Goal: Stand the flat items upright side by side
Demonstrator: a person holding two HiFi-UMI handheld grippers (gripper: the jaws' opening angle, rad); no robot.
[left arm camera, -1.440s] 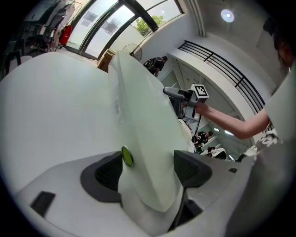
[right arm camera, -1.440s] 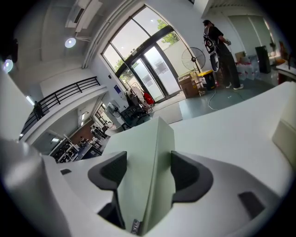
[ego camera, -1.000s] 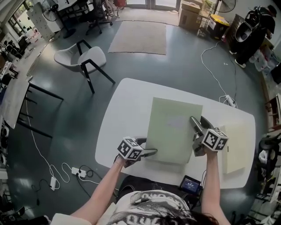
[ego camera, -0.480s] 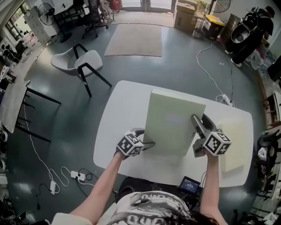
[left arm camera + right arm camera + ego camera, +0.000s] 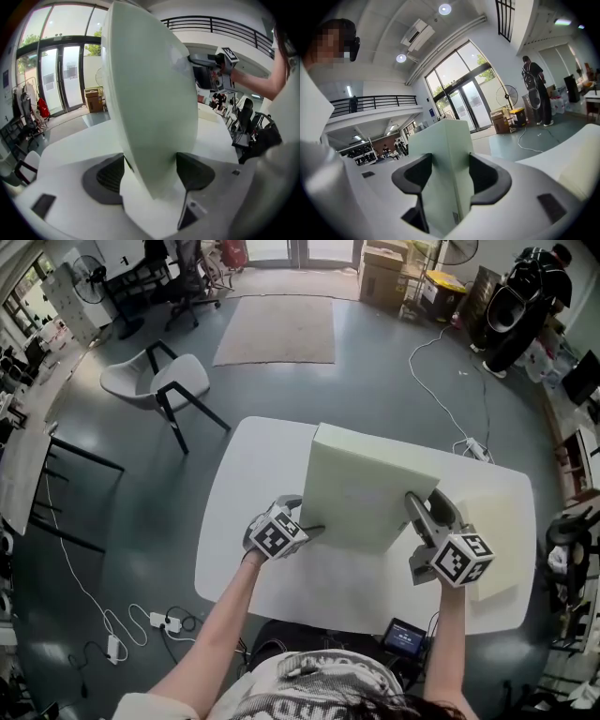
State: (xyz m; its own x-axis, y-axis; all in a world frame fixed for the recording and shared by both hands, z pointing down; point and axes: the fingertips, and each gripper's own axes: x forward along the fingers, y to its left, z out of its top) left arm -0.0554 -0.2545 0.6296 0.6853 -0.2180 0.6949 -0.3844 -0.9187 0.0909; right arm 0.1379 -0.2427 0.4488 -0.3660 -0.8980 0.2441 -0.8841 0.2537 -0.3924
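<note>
No legible text, label, brand or number anywhere.

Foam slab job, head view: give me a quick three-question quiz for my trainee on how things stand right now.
1. True or false: the foam slab lies flat on the table.
2. How many grippers clamp it? A) none B) one C) two
3. Fill in: in the head view, the second slab lies flat at the table's ____ end.
Key: 1 false, it is tilted up steeply. 2 C: the left gripper and the right gripper, whose jaws have just been closing on it. 3 right.
</note>
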